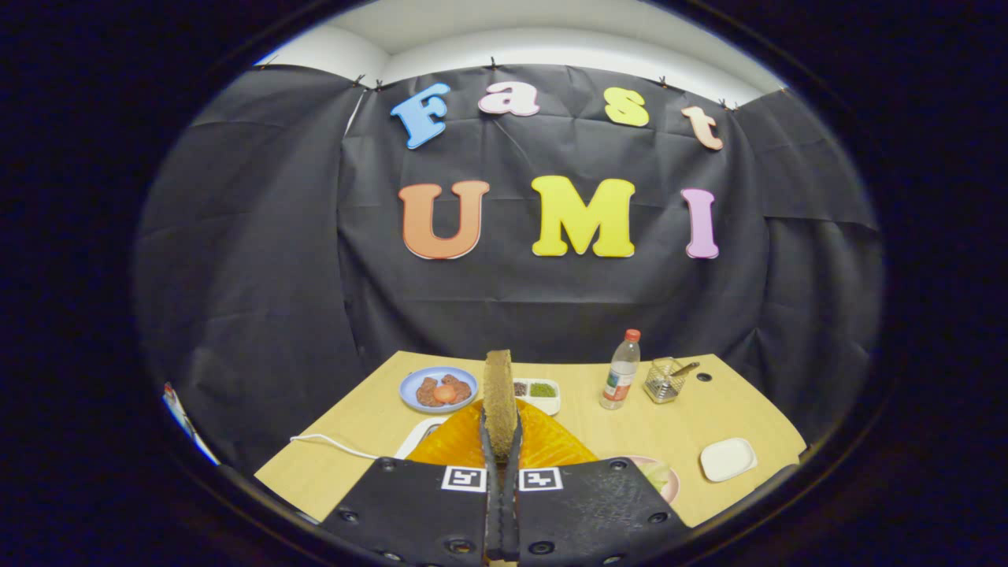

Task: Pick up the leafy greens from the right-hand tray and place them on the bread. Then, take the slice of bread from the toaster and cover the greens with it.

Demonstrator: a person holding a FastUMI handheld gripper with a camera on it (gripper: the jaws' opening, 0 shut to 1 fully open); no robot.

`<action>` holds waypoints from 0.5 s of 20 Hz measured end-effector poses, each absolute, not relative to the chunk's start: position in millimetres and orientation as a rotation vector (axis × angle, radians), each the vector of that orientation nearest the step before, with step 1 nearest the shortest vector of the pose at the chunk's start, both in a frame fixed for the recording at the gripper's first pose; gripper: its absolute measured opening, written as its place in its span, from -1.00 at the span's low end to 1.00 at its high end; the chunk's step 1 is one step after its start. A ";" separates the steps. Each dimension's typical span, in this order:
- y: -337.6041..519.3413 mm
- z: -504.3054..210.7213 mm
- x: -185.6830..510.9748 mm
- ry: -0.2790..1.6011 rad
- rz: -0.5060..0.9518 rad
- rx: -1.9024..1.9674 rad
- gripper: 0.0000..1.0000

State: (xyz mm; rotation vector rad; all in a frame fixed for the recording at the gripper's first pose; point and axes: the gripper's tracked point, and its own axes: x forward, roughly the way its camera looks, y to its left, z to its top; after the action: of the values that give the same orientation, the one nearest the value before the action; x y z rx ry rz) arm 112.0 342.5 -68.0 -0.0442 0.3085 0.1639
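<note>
We see the gripper (502, 441) clamped on the upright bread slice (498, 394), above the orange plate (543, 445). Held edge-on, it may slip or tilt and miss the greens (655, 475).

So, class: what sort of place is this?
Likely a staged food-prep booth: a wooden table against a black cloth wall, holding a plate of food, and the gripper shut on a bread slice.
</note>
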 end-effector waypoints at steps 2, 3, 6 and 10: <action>323.7 -76.8 117.5 0.317 0.142 -0.035 -0.99; 314.5 -84.3 121.0 0.327 0.135 -0.036 -0.99; 291.6 -107.9 129.1 0.359 0.131 -0.036 -0.99; 266.4 -147.0 138.7 0.422 0.161 -0.038 -0.99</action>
State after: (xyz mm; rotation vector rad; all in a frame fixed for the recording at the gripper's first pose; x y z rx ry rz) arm 138.7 266.4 -147.0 -0.0378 0.4220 0.1609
